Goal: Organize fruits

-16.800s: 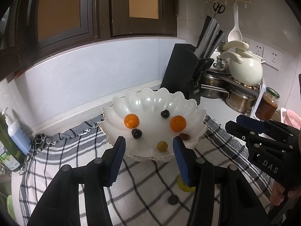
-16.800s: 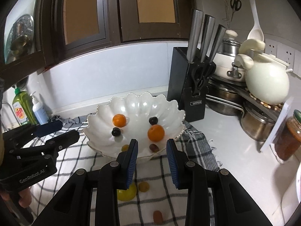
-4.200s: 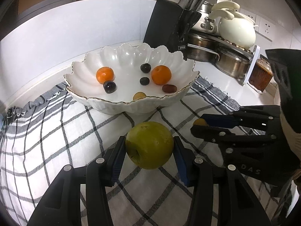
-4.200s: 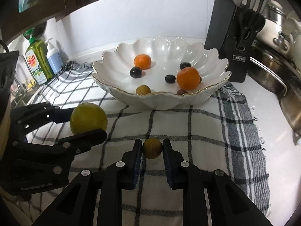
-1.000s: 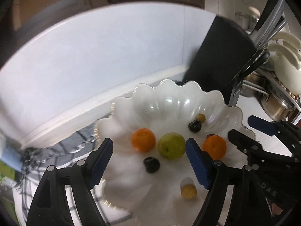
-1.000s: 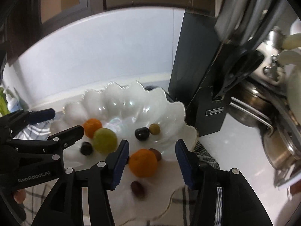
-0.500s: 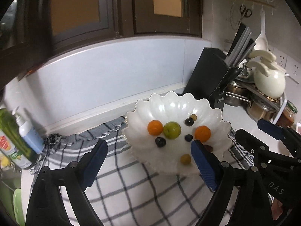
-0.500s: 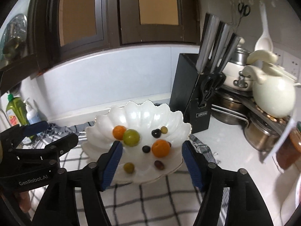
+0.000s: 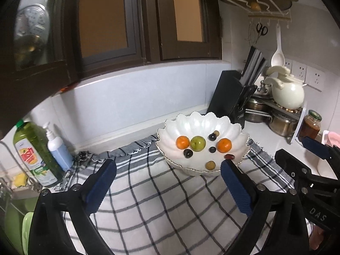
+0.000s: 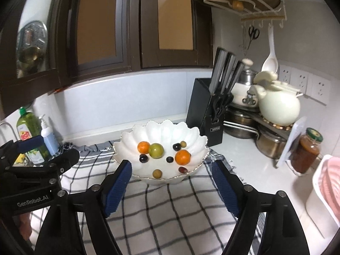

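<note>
Both claws, left claw (image 9: pixel 167 182) & right claw (image 10: pixel 171 182), just spread wide, empty, short of scalloped bowl (image 10: pixel 127 146) w/ all fruit inside, e.g. green fruit (image 10: pixel 156 150); retreat clear of bowl rim.

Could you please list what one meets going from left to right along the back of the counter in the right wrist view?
Green bottle → pump bottle → white bowl → knife block → cream teapot → brown jar
</note>
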`<control>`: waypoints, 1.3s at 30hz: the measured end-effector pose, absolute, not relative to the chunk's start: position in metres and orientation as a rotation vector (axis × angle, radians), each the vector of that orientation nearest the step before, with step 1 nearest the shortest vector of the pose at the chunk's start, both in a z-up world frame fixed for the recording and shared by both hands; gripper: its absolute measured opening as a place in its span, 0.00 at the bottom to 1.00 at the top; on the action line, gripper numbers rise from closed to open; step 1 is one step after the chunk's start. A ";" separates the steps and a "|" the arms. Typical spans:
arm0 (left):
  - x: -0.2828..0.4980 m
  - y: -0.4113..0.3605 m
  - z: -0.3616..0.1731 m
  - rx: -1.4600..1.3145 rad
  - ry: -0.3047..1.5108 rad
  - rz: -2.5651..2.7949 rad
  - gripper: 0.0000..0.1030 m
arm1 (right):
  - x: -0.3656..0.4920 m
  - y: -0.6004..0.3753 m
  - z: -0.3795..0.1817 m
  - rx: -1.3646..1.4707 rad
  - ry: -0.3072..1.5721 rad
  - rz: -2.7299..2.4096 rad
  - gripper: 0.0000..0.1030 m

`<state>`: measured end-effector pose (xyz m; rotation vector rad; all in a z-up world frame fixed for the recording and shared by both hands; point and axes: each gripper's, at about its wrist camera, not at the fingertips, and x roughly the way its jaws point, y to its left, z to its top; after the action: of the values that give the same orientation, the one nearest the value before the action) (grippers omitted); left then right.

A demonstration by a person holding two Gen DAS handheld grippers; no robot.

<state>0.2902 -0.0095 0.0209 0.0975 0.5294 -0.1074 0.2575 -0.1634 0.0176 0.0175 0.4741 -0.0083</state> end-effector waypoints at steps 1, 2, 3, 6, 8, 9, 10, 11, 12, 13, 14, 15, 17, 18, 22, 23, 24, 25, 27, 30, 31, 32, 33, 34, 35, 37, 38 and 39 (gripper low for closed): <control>0.284 -0.009 0.022 0.095 0.524 -0.104 1.00 | 0.249 -0.162 0.020 0.011 0.462 -0.008 0.76; 0.275 -0.008 0.023 0.090 0.518 -0.100 1.00 | 0.239 -0.162 0.022 0.004 0.448 -0.006 0.76; 0.268 -0.008 0.024 0.085 0.514 -0.098 1.00 | 0.233 -0.162 0.025 -0.001 0.439 -0.002 0.76; 0.245 -0.009 0.025 0.080 0.509 -0.083 1.00 | 0.210 -0.164 0.030 -0.004 0.425 0.010 0.77; 0.226 -0.009 0.026 0.072 0.506 -0.084 1.00 | 0.197 -0.165 0.033 -0.004 0.422 0.017 0.78; 0.218 -0.009 0.027 0.069 0.505 -0.081 1.00 | 0.187 -0.165 0.034 -0.004 0.417 0.019 0.79; 0.209 -0.009 0.028 0.064 0.502 -0.078 1.00 | 0.179 -0.165 0.034 -0.004 0.413 0.020 0.79; 0.200 -0.009 0.028 0.057 0.501 -0.076 1.00 | 0.172 -0.166 0.035 -0.003 0.410 0.019 0.80; 0.193 -0.008 0.029 0.056 0.500 -0.077 1.00 | 0.164 -0.167 0.036 -0.001 0.409 0.020 0.80; 0.185 -0.008 0.030 0.058 0.496 -0.078 1.00 | 0.155 -0.167 0.036 -0.001 0.409 0.024 0.80; 0.176 -0.008 0.031 0.061 0.489 -0.072 1.00 | 0.146 -0.167 0.037 0.000 0.406 0.025 0.80; 0.169 -0.008 0.032 0.062 0.484 -0.067 1.00 | 0.139 -0.168 0.037 -0.001 0.404 0.024 0.80; 0.153 -0.008 0.033 0.056 0.477 -0.066 1.00 | 0.127 -0.167 0.037 -0.006 0.405 0.022 0.80; 0.146 -0.008 0.033 0.057 0.476 -0.068 1.00 | 0.119 -0.167 0.037 -0.006 0.403 0.021 0.80; 0.118 -0.012 0.035 0.059 0.461 -0.072 1.00 | 0.090 -0.168 0.038 -0.006 0.396 0.025 0.81; 0.112 -0.013 0.036 0.060 0.456 -0.074 1.00 | 0.084 -0.169 0.039 -0.007 0.395 0.026 0.81; 0.105 -0.014 0.037 0.062 0.451 -0.075 1.00 | 0.077 -0.170 0.039 -0.007 0.393 0.028 0.81; 0.099 -0.015 0.038 0.062 0.446 -0.076 1.00 | 0.071 -0.172 0.040 -0.006 0.391 0.029 0.81; 0.087 -0.017 0.040 0.063 0.439 -0.078 1.00 | 0.059 -0.174 0.041 -0.005 0.385 0.029 0.81; 0.072 -0.019 0.041 0.064 0.434 -0.087 1.00 | 0.044 -0.178 0.043 -0.004 0.379 0.031 0.81; 0.067 -0.019 0.041 0.063 0.433 -0.089 1.00 | 0.041 -0.179 0.043 -0.003 0.378 0.031 0.81; 0.063 -0.019 0.042 0.063 0.432 -0.090 1.00 | 0.038 -0.180 0.044 -0.002 0.378 0.030 0.81; 0.058 -0.019 0.042 0.063 0.431 -0.093 1.00 | 0.034 -0.181 0.044 -0.002 0.379 0.031 0.81; 0.055 -0.020 0.042 0.063 0.431 -0.095 1.00 | 0.031 -0.181 0.044 0.000 0.379 0.032 0.81; 0.052 -0.020 0.043 0.064 0.431 -0.097 1.00 | 0.028 -0.181 0.044 0.001 0.380 0.030 0.81; 0.044 -0.021 0.044 0.065 0.427 -0.102 1.00 | 0.021 -0.183 0.045 0.000 0.380 0.030 0.81; 0.041 -0.021 0.045 0.066 0.424 -0.103 1.00 | 0.019 -0.184 0.045 0.000 0.379 0.027 0.81; 0.037 -0.021 0.046 0.067 0.416 -0.103 1.00 | 0.015 -0.184 0.045 0.000 0.377 0.025 0.81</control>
<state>0.0367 -0.0209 0.0457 0.0674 0.4165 -0.1034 0.0151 -0.1842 0.0449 -0.0002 0.3769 0.0254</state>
